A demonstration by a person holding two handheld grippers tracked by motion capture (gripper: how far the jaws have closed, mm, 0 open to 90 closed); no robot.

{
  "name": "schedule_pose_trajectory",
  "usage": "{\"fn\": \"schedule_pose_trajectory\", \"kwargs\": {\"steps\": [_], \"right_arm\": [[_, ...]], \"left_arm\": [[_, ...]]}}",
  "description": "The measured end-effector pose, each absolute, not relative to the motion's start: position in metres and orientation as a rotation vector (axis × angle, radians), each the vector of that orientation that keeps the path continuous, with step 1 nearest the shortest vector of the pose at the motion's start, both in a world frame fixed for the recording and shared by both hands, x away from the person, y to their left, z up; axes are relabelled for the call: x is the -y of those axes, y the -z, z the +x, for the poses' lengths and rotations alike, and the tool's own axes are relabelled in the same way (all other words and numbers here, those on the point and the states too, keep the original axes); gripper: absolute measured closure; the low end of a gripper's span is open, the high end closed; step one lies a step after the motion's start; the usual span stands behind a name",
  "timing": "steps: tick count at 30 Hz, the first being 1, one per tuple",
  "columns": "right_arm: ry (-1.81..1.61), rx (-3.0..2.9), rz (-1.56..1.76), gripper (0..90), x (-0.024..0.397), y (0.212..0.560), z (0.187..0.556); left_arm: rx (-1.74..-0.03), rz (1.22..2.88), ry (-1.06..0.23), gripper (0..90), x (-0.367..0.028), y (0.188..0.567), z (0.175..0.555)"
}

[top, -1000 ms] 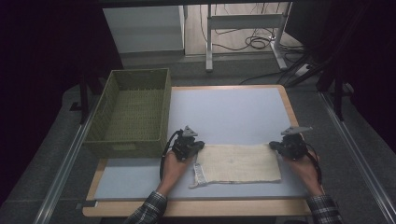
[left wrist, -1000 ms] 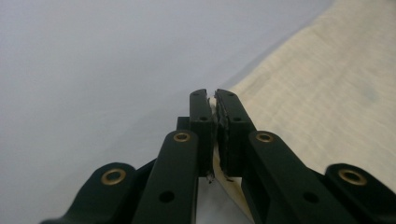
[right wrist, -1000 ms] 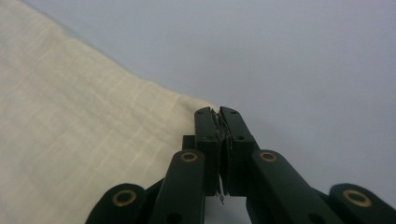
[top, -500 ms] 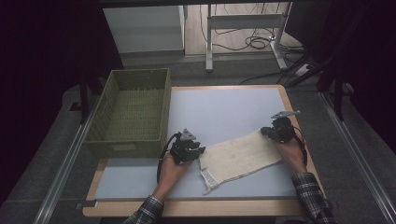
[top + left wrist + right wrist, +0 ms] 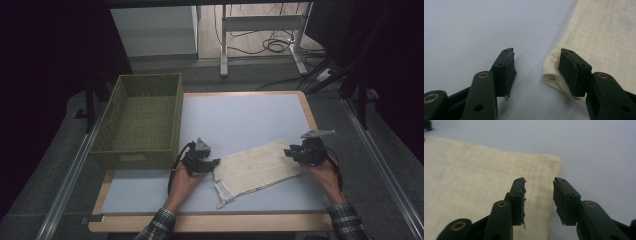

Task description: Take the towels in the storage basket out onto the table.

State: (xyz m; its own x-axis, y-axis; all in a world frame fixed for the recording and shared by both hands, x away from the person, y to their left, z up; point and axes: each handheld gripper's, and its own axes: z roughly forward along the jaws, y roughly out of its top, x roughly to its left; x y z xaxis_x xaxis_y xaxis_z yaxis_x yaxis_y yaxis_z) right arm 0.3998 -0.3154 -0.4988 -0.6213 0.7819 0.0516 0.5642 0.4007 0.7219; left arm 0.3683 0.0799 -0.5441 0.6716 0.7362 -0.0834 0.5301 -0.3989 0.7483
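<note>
A pale blue table top (image 5: 240, 120) sits in a dark room. A cream cloth (image 5: 257, 167) lies flat on it, a bit crooked. A green basket (image 5: 142, 120) stands on the table, off to the left of the cloth.

The left gripper (image 5: 212, 162) is at the left end of the cloth. Its jaws have just been opening. They stand apart now, and one jaw sits by a folded corner of the cloth without squeezing it.

The right gripper (image 5: 290, 152) is at the far right corner of the cloth. Its jaws have just been opening too. They stand apart over the cloth's edge, holding nothing.
</note>
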Motion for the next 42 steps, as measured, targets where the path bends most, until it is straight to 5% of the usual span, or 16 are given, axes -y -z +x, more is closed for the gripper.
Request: {"fn": "schedule_pose_trajectory", "kwargs": {"steps": [20, 42], "right_arm": [[-1.136, -2.584, 0.926, 58.2, 0.261, 0.51, 0.318], [-1.161, -2.777, 0.67, 54.4, 0.156, 0.523, 0.284]], "left_arm": [[-0.975, 2.09, -0.327, 46.5, -0.081, 0.545, 0.369], [-0.979, 2.09, -0.321, 47.2, -0.082, 0.545, 0.369]]}}
